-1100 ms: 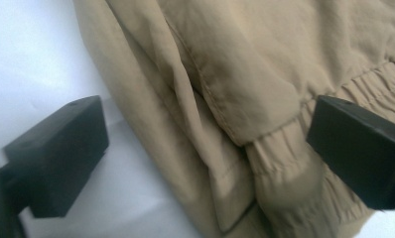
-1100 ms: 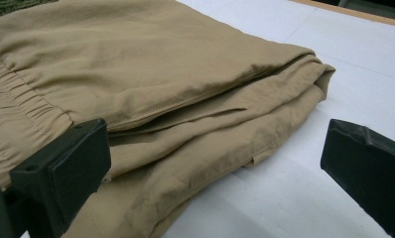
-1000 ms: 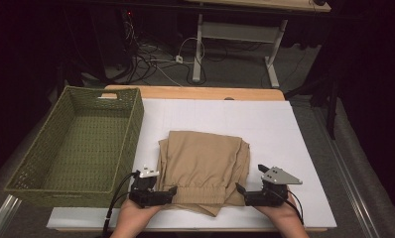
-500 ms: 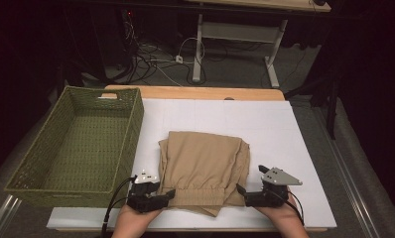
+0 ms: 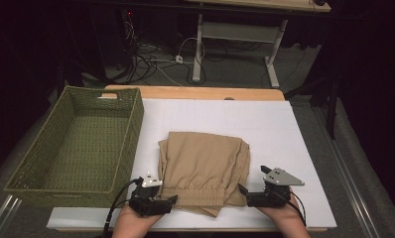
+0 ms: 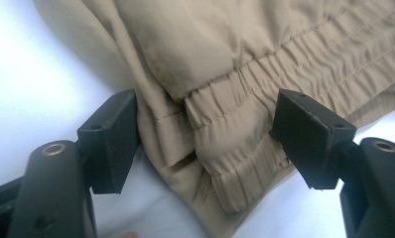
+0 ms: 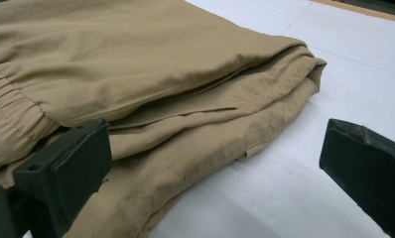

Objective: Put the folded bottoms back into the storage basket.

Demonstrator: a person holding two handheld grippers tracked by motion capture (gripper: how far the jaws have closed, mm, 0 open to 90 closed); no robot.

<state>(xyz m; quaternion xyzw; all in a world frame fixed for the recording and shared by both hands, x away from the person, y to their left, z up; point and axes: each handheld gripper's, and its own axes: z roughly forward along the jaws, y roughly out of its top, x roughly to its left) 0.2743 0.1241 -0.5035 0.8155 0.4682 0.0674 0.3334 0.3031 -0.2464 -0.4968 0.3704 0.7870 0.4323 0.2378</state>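
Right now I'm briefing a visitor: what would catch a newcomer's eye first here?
The folded tan trousers at the middle of the white table, with the left gripper and right gripper open at their near corners. Next, the green woven basket at the table's left edge.

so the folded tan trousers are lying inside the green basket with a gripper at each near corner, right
Not quite. The folded tan trousers lie on the white table, beside the green basket, not inside it. The high view shows this. The left gripper and right gripper are indeed at the near corners.
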